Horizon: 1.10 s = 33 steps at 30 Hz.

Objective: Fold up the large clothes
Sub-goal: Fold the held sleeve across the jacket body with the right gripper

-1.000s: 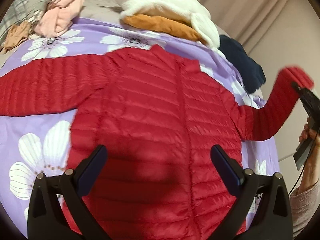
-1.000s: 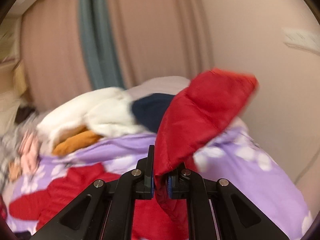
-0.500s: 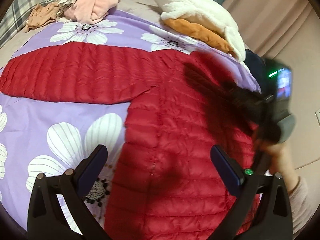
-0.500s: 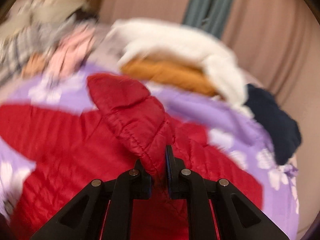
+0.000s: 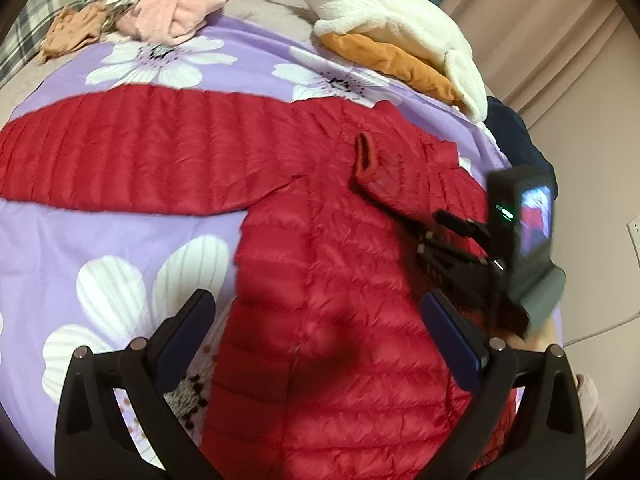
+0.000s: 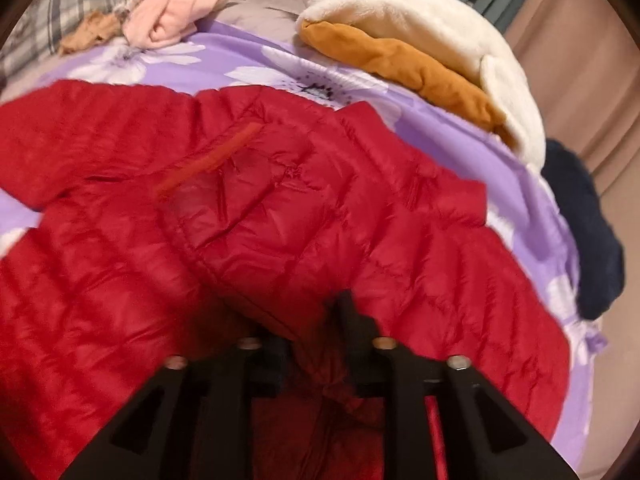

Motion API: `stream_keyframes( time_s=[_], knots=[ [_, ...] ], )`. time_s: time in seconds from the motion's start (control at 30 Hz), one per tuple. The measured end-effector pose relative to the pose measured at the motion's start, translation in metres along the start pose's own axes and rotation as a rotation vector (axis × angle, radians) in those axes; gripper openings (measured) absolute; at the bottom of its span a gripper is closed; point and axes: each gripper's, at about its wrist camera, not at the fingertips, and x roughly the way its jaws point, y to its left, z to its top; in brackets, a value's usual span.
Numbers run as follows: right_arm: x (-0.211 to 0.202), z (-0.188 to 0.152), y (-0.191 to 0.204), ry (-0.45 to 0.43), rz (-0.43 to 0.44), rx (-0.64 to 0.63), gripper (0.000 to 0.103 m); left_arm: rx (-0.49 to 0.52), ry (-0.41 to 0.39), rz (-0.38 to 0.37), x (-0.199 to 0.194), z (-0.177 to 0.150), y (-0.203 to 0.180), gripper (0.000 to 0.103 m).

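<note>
The red puffy jacket (image 5: 320, 280) lies flat on the purple flower sheet (image 5: 100, 248) on the bed. One sleeve (image 5: 140, 160) sticks straight out toward 9 o'clock. The other sleeve (image 5: 384, 176) is folded across the chest, with its cuff (image 5: 364, 156) near the collar.

The right gripper (image 6: 312, 320) sits low on that folded sleeve. Its jaws stand a little apart, with red cloth bunched between them. The picture is blurry there, so I cannot tell if it is pinching the cloth or letting go. In the left view, the right gripper comes in from 3 o'clock.

The left gripper (image 5: 320, 332) hangs above the bottom half of the jacket at 6 o'clock. It is wide open and holds nothing.

I think the step now is laying this sleeve down flat. To do it well, the sleeve should lie smooth across the chest with no lumps. The puffy cloth is slippery and may spring back, so a gentle press would help before the gripper lifts away. Then the long sleeve at 9 o'clock needs the same fold.

The white fluffy blanket (image 5: 380, 4), the orange cloth (image 5: 384, 56) and the pink clothes (image 5: 180, 4) lie up at 12 o'clock, away from the jacket.
</note>
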Motion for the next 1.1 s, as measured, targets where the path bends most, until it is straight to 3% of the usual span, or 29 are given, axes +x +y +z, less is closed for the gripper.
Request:
stream_keyframes(
  time_s=[0.07, 0.2, 0.3, 0.5, 0.57, 0.7, 0.93, 1.1],
  knots=[
    [-0.017, -0.005, -0.006, -0.044, 0.067, 0.035, 0.063, 0.028, -0.022, 0.005, 0.002, 0.009, -0.009, 0.103],
    [-0.05, -0.019, -0.028, -0.125, 0.17, 0.105, 0.065, 0.083, -0.053, -0.011, 0.013, 0.032, -0.034, 0.103],
    [-0.059, -0.032, -0.05, -0.142, 0.206, 0.187, 0.065, 0.106, -0.047, -0.066, 0.023, 0.048, -0.049, 0.103],
    [-0.049, -0.057, -0.111, -0.154, 0.256, 0.426, 0.065, 0.176, -0.035, -0.217, 0.055, 0.077, -0.09, 0.1],
    [-0.041, -0.068, -0.129, -0.151, 0.281, 0.525, 0.065, 0.193, -0.027, -0.223, 0.068, 0.082, -0.099, 0.096],
    [-0.024, -0.086, -0.152, -0.134, 0.242, 0.651, 0.061, 0.151, 0.056, -0.235, 0.112, 0.089, -0.099, 0.078],
    [0.009, -0.11, -0.168, -0.062, 0.224, 0.751, 0.053, 0.074, 0.121, -0.173, 0.166, 0.078, -0.077, 0.075],
    [0.019, -0.107, -0.158, -0.03, 0.174, 0.698, 0.053, 0.132, 0.112, -0.133, 0.173, 0.074, -0.084, 0.075]
  ],
)
